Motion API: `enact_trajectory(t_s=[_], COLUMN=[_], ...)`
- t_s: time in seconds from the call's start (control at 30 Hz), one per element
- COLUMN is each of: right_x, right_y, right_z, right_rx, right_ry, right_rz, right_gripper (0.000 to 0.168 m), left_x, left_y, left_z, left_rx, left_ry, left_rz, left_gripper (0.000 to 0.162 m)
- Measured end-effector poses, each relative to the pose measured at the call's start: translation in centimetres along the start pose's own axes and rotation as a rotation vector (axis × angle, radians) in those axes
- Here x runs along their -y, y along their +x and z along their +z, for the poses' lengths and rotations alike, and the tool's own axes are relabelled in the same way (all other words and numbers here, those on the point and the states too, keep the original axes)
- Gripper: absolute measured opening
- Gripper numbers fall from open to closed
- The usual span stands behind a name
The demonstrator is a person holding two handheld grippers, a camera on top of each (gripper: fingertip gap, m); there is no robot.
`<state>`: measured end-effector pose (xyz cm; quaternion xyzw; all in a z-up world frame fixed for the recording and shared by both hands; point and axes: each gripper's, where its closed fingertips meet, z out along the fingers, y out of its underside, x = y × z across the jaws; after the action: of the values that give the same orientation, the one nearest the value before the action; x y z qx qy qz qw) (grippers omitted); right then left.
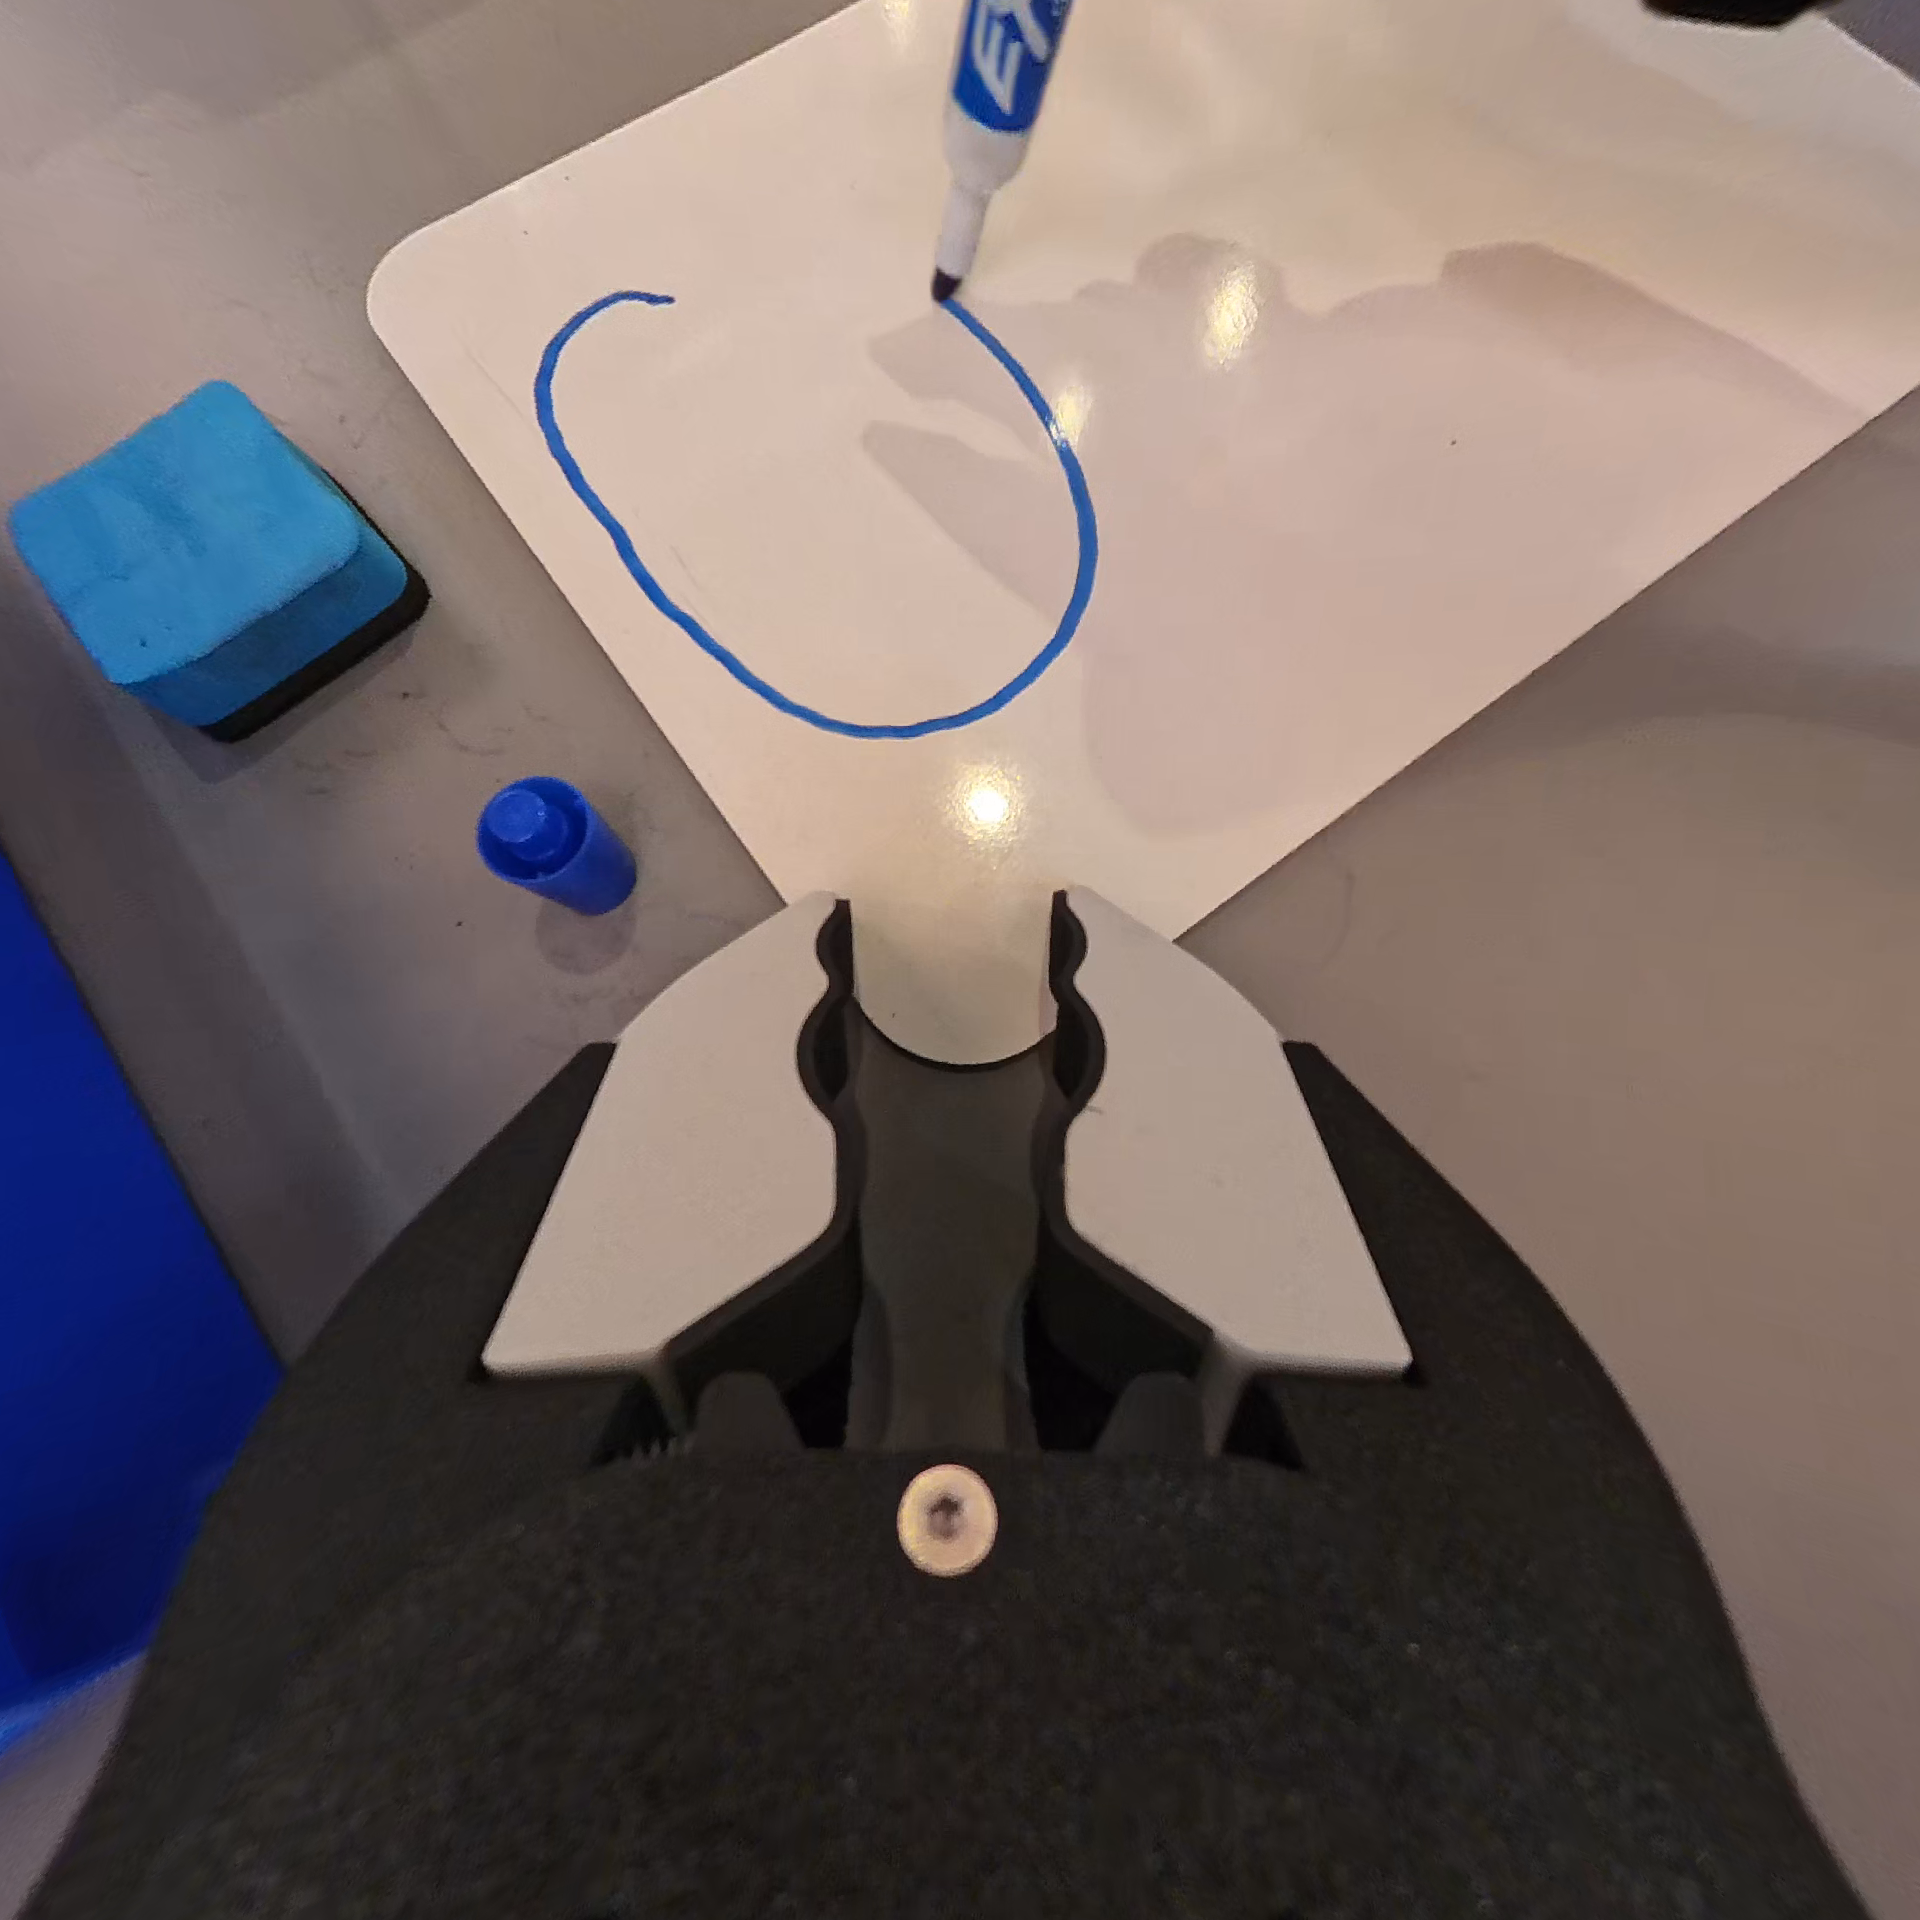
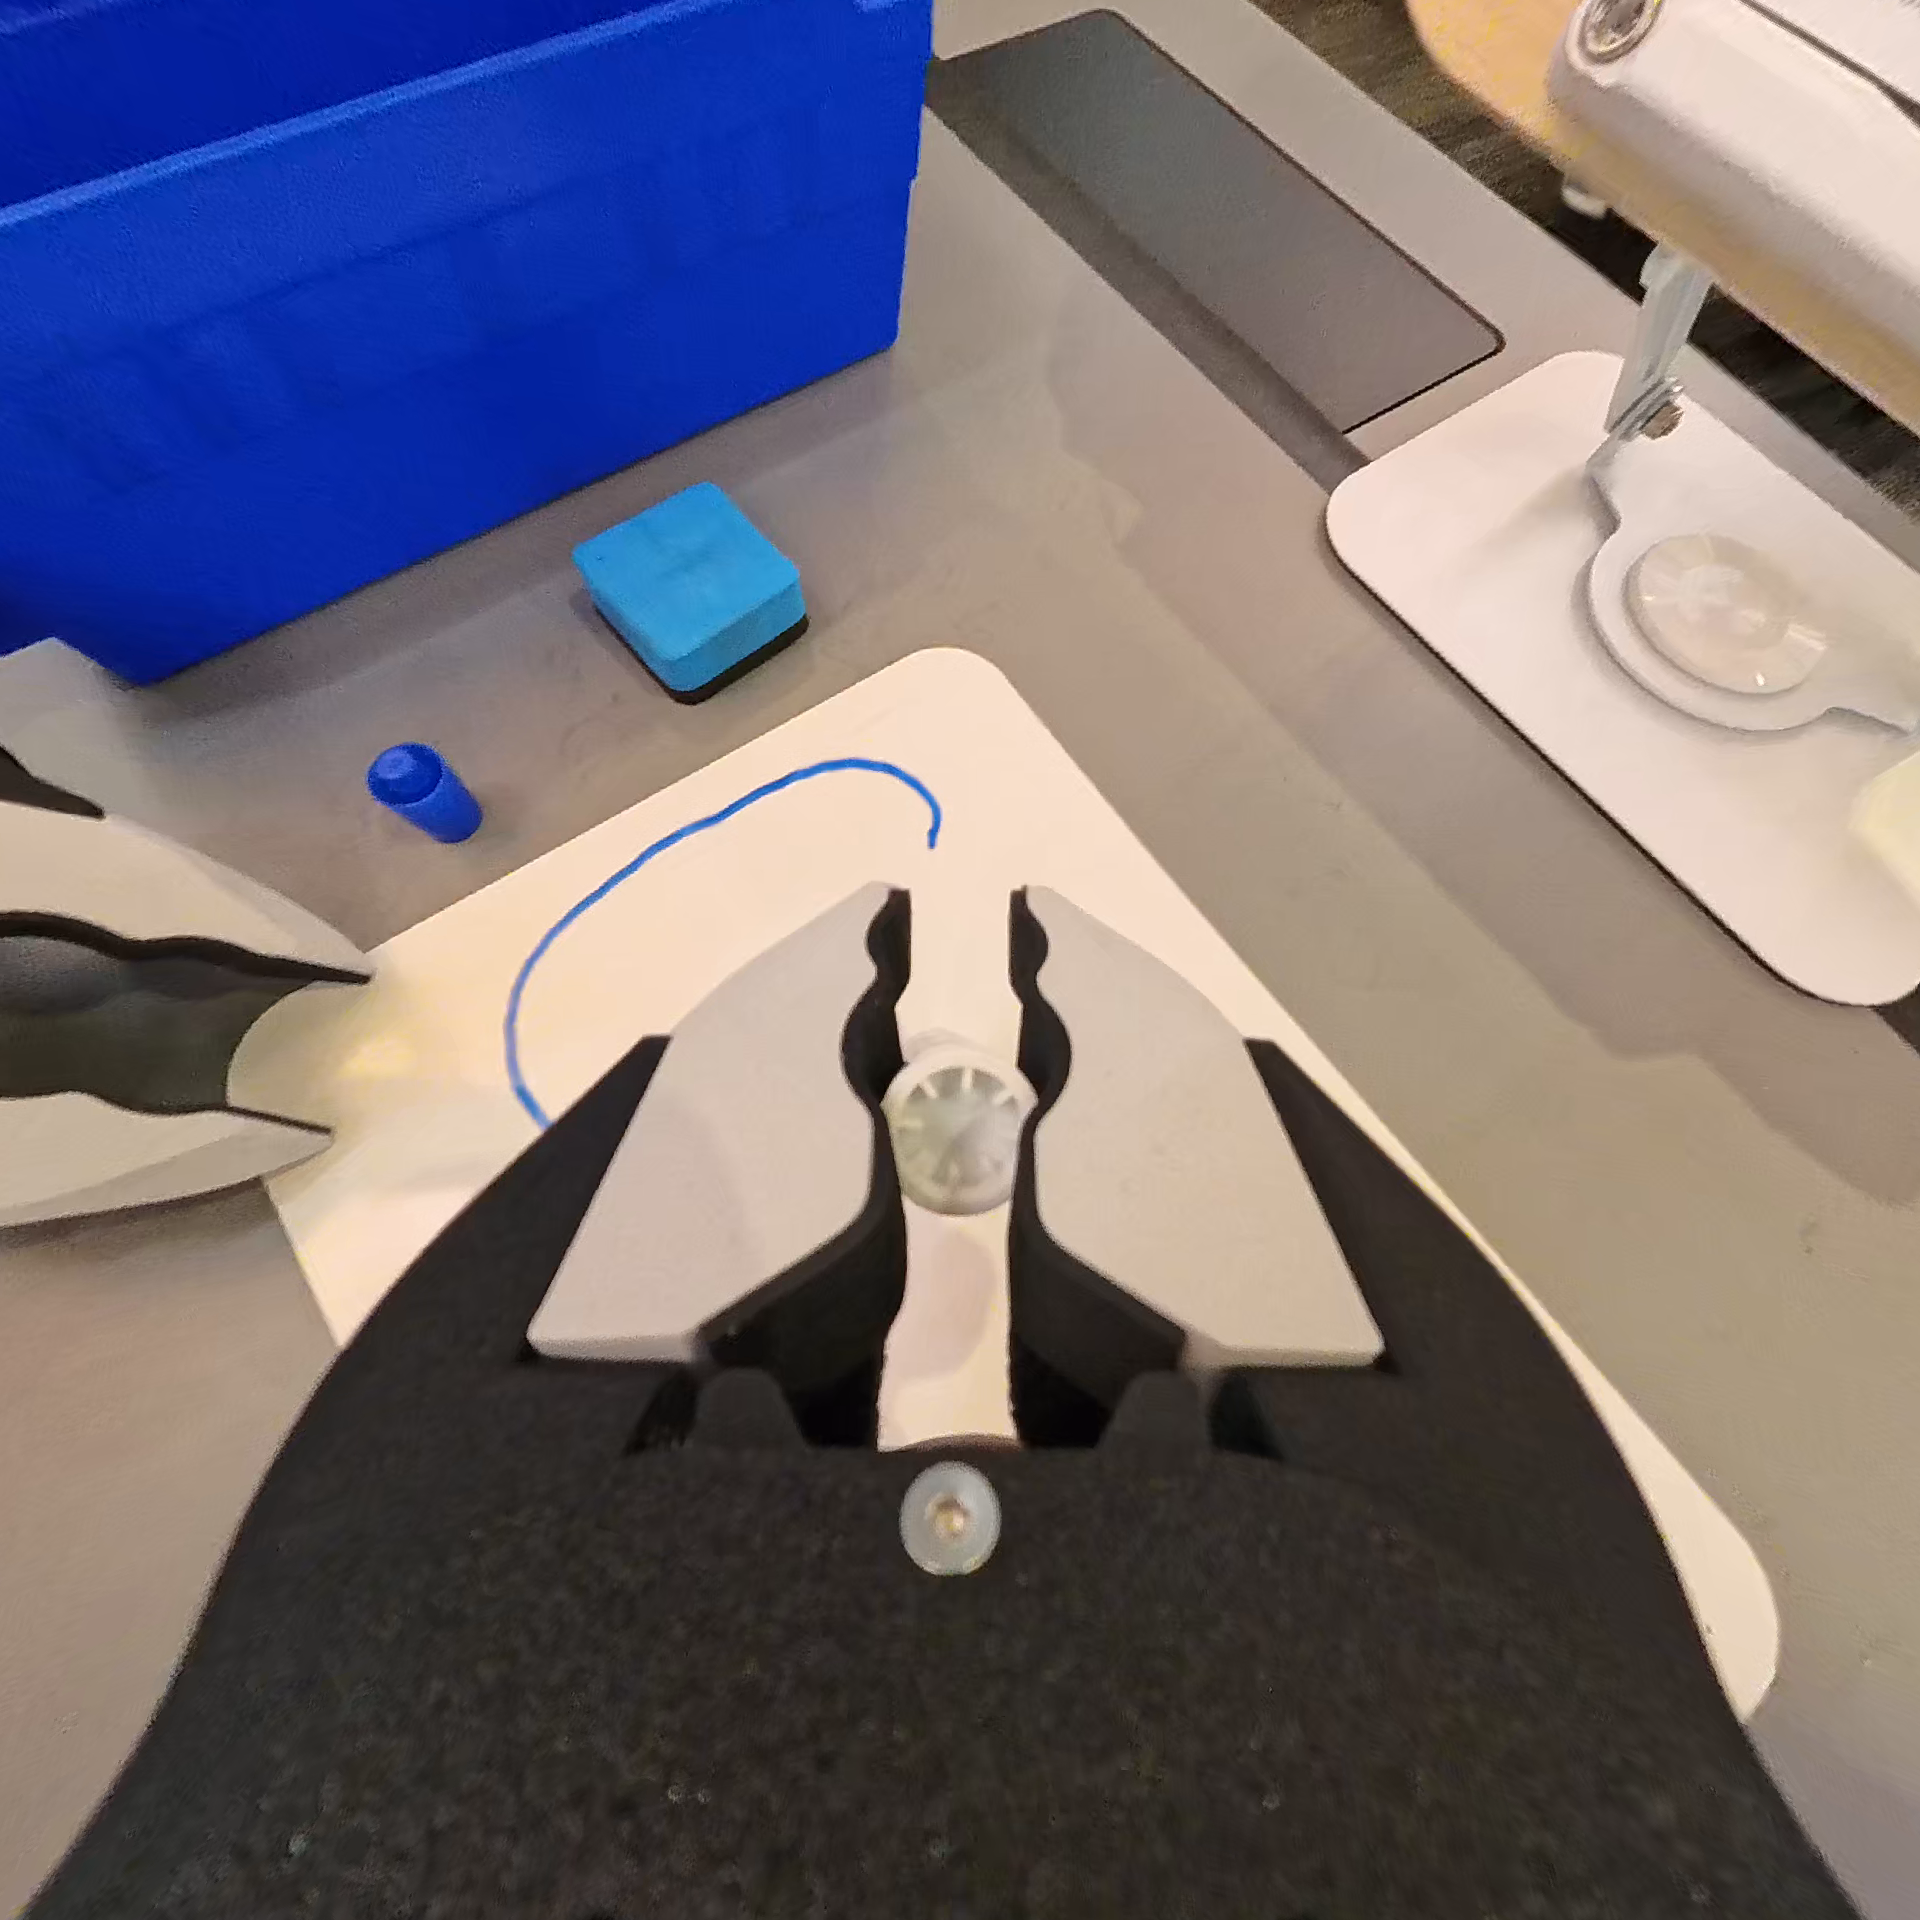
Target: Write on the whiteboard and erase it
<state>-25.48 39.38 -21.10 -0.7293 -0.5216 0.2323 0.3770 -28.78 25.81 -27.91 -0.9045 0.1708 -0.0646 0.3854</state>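
A white whiteboard (image 1: 1351,468) lies on the grey table and also shows in the right wrist view (image 2: 727,914). My right gripper (image 2: 961,894) is shut on a blue marker (image 1: 1003,104), whose white back end (image 2: 961,1127) sits between the fingers. The marker tip (image 1: 948,286) touches the board at the end of a blue open curve (image 1: 1081,540), also seen in the right wrist view (image 2: 665,842). My left gripper (image 1: 945,914) is open and empty over the board's near corner; it shows again at the left of the right wrist view (image 2: 338,1060). A blue eraser (image 1: 208,551) (image 2: 691,592) lies left of the board.
The blue marker cap (image 1: 556,844) (image 2: 424,792) lies on the table between the eraser and the board. A blue bin (image 2: 416,312) (image 1: 83,1247) stands beyond them. A second white plate (image 2: 1475,582) with a suction-cup mount lies to the right.
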Motion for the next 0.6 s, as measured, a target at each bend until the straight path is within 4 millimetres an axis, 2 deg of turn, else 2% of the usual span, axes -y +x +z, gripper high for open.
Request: enact_trajectory(t_s=[0.33, 0.6], right_x=[1.9, 3.7], right_y=[1.8, 1.6], right_z=[2.6, 4.8], right_rx=[0.016, 0.054], right_ry=[0.035, 0.034], right_rz=[0.02, 0.002], right_gripper=[0.018, 0.018], left_x=[0.0, 0.0], left_y=[0.0, 0.1], left_z=[0.0, 0.0], left_rx=[-0.002, -0.004], left_ry=[0.0, 0.0], left_rz=[0.001, 0.001], left_gripper=[0.036, 0.036])
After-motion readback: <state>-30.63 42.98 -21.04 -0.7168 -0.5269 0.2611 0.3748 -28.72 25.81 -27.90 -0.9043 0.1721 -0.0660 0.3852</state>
